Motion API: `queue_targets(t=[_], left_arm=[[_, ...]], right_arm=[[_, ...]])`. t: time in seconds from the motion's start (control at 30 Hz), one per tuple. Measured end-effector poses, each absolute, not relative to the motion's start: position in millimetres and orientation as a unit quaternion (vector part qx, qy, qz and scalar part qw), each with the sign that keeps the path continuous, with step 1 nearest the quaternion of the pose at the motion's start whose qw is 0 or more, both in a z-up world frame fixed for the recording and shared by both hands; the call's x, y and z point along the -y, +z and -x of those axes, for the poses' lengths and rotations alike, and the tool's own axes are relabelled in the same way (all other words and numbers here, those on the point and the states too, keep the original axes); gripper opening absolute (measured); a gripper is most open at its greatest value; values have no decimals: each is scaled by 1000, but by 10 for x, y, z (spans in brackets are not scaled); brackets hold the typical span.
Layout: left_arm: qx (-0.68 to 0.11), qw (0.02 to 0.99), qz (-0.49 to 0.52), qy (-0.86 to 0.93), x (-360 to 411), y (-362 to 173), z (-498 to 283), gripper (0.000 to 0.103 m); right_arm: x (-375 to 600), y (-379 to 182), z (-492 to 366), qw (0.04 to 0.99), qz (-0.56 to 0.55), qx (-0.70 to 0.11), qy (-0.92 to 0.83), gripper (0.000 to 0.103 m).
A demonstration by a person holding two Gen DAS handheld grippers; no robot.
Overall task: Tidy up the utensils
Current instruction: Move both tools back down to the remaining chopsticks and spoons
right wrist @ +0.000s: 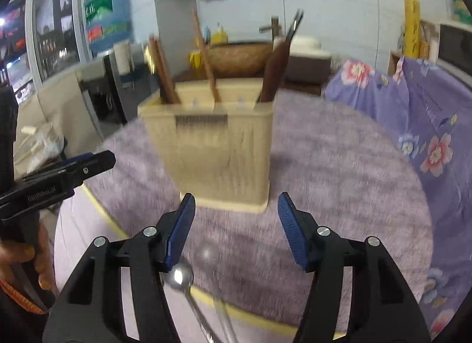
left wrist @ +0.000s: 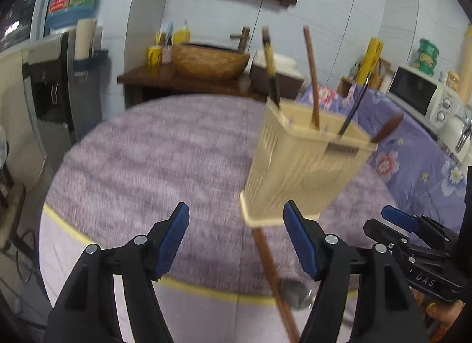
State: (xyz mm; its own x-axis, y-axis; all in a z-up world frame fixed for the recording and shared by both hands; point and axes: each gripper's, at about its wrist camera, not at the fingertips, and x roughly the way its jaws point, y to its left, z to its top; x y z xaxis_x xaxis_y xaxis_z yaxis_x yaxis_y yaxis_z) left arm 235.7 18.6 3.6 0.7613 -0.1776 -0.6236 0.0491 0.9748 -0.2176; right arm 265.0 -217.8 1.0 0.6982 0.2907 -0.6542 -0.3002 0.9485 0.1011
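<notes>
A beige slotted utensil holder [left wrist: 303, 163] [right wrist: 218, 151] stands on a round table with a purple fuzzy cloth [left wrist: 153, 160] [right wrist: 339, 183]. Several utensils stand in it: brown chopsticks [left wrist: 312, 83] [right wrist: 206, 62], a dark-handled piece [left wrist: 271, 68] and a wooden spoon [left wrist: 388, 129]. My left gripper [left wrist: 236, 225] is open and empty, to the holder's near left. A brown chopstick [left wrist: 271, 278] lies on the cloth near it. My right gripper [right wrist: 236, 219] is open and empty, just in front of the holder. A metal spoon [right wrist: 180, 278] lies under its left finger.
A second metal spoon bowl [left wrist: 295, 292] lies by the table's yellow-trimmed edge. A purple floral cloth [right wrist: 413, 112] covers a counter at the right with a white microwave [left wrist: 419, 95]. A wooden stand with a woven basin [left wrist: 209, 59] is behind the table.
</notes>
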Motion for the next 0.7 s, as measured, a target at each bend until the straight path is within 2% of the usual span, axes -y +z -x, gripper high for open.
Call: queue_targets(t=[0.3,0.7], left_arm=[[-414,904,40,-104,197,-484,-1957,62],[-440,894,-18,-87,423,-705,-1844,54]], right_arm=[[2374,-428,-2451,907,-32,-400,131,59],[2439,-459,-2337,905,-51,-403,124,59]])
